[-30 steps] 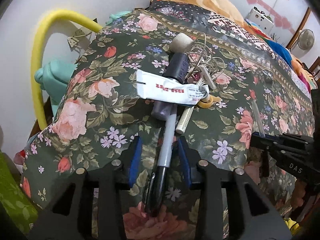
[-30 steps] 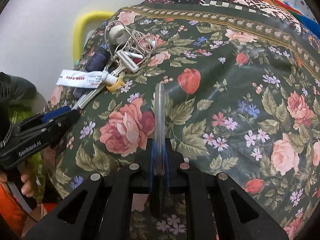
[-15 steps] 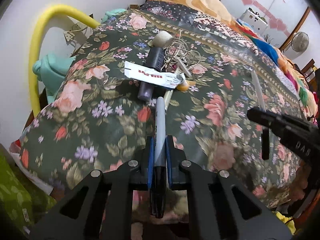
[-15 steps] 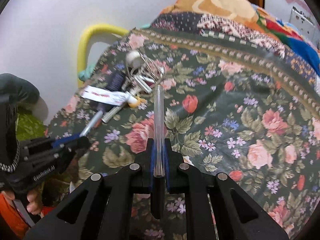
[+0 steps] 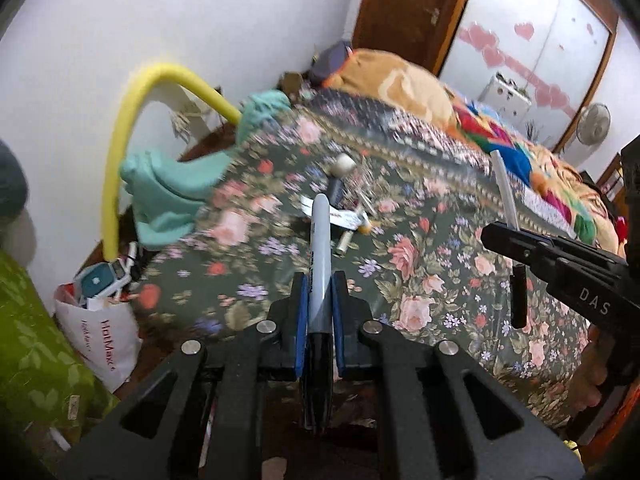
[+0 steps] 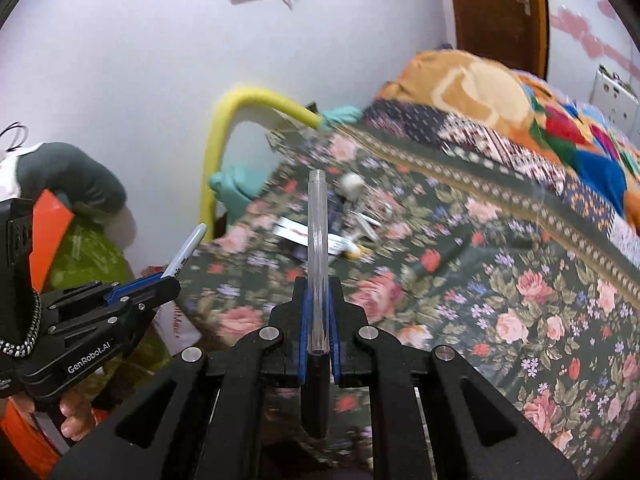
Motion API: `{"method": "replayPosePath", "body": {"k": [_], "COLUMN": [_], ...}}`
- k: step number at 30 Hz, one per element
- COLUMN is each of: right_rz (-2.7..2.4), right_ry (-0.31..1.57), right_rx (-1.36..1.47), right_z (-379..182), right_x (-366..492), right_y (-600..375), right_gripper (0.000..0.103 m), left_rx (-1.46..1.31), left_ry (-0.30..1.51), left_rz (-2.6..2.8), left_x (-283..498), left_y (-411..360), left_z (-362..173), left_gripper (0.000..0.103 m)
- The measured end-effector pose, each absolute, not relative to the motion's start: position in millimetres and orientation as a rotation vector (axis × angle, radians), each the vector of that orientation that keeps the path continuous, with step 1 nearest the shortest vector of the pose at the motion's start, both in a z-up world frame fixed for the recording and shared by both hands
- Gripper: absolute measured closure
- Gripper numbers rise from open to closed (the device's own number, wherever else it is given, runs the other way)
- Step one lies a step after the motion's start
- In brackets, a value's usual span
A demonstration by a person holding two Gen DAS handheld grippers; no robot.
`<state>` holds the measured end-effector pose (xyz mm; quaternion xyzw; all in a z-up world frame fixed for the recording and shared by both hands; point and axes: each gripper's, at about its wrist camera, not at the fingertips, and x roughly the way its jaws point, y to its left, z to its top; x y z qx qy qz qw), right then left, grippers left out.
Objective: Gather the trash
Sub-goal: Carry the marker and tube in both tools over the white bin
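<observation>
My left gripper [image 5: 319,294] is shut on a grey marker pen [image 5: 320,240], held well above the floral bedspread [image 5: 420,280]; the marker [image 6: 188,250] also shows in the right wrist view, sticking out of the left gripper [image 6: 160,286]. My right gripper [image 6: 319,300] is shut on a clear plastic pen tube [image 6: 317,248], seen from the side as the tube [image 5: 505,192] in the right gripper [image 5: 504,236]. Left on the bed is a small pile: a white tube with red print [image 5: 340,216], a dark cylinder [image 5: 335,190], a white cap [image 5: 344,165] and tangled cord.
A white plastic bag [image 5: 102,336] with things in it stands on the floor at the bed's left corner. A yellow foam hoop [image 5: 120,128] and teal cloth [image 5: 168,196] sit by the wall. Pillows and bright blankets [image 5: 500,136] cover the bed's far end.
The left jaws closed on the marker and lifted it off the bed. Both grippers rose and pulled back with their loads, so the bed looks farther and the room's walls came into view.
</observation>
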<state>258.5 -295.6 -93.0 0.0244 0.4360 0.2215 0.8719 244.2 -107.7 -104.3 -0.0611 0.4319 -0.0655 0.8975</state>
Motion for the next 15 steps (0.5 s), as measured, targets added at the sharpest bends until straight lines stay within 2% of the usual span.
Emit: {"method": "replayPosePath", "body": {"k": [15], "right_rz": [0.661], "right_ry": [0.822], "right_rx": [-0.038], "right_z": [-47.8], "right_x": [184.6], "right_y": [-200.8], "right_gripper": [0.095], "left_rx": [-0.186], "left_ry": [0.774], "left_rz": [0.051], "left_x": [137.7], "left_y": [-16.9], "left_z": [-66.5], "left_gripper": [0.093]}}
